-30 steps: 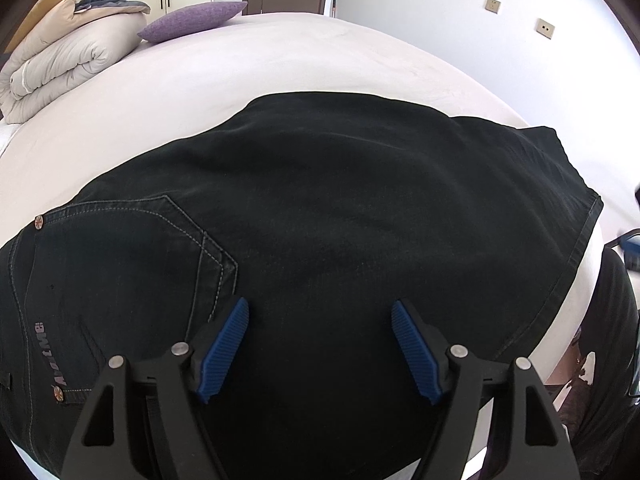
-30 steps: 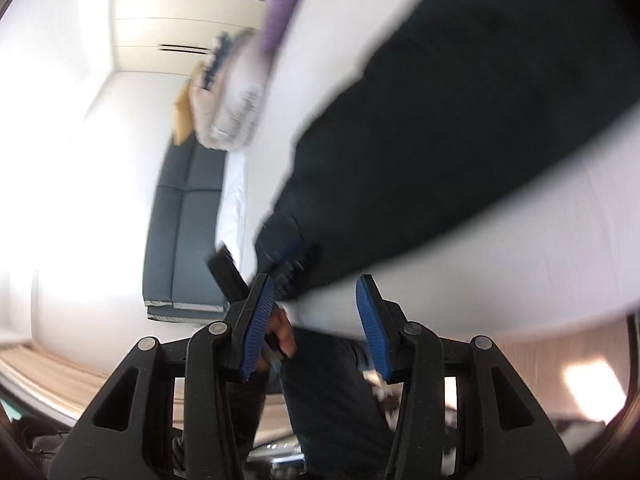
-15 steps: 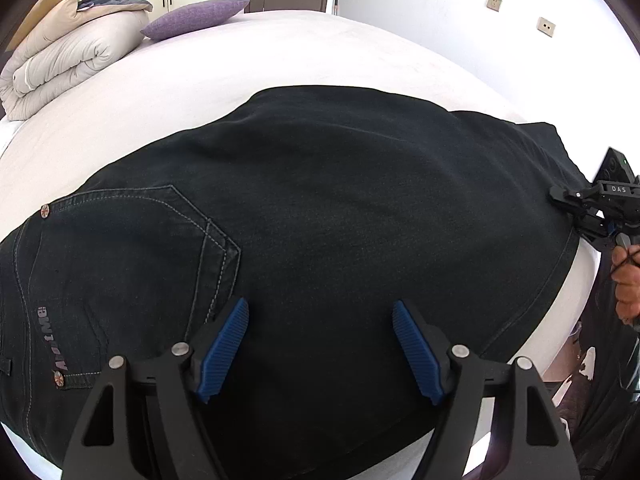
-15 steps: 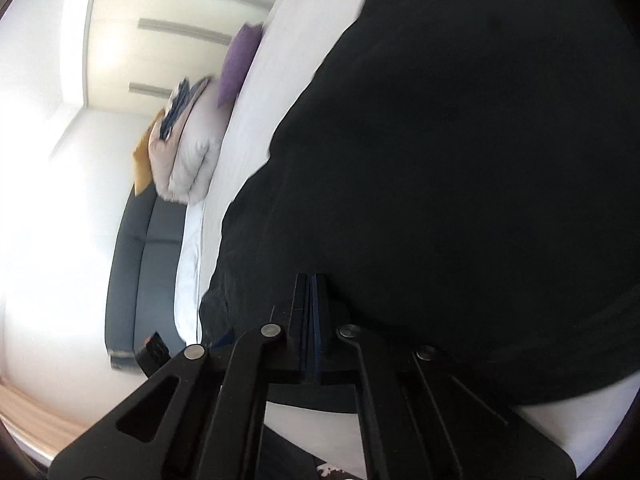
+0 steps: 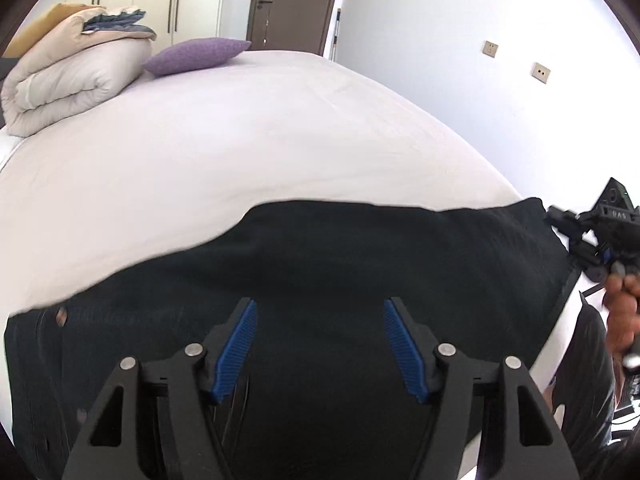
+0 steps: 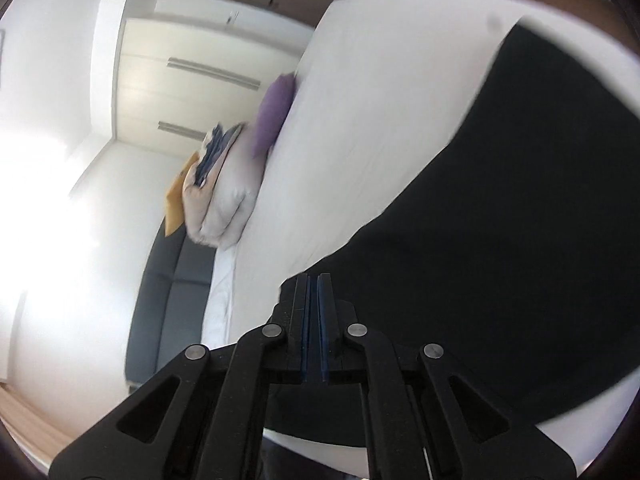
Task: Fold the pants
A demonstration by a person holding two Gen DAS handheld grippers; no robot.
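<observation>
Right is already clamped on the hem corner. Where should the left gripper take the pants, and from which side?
Grip the waistband end, coming from the bed's near edge. The pants lie flat crosswise; the right gripper pinches the hem, and the left gripper hovers open mid-leg.

bed: white sheet (image 5: 240, 128)
pillow: purple (image 5: 196, 54), far end
duvet: folded, cream (image 5: 68, 76), beside pillow
door: brown (image 5: 292, 4)
sofa: dark (image 6: 168, 300)
</observation>
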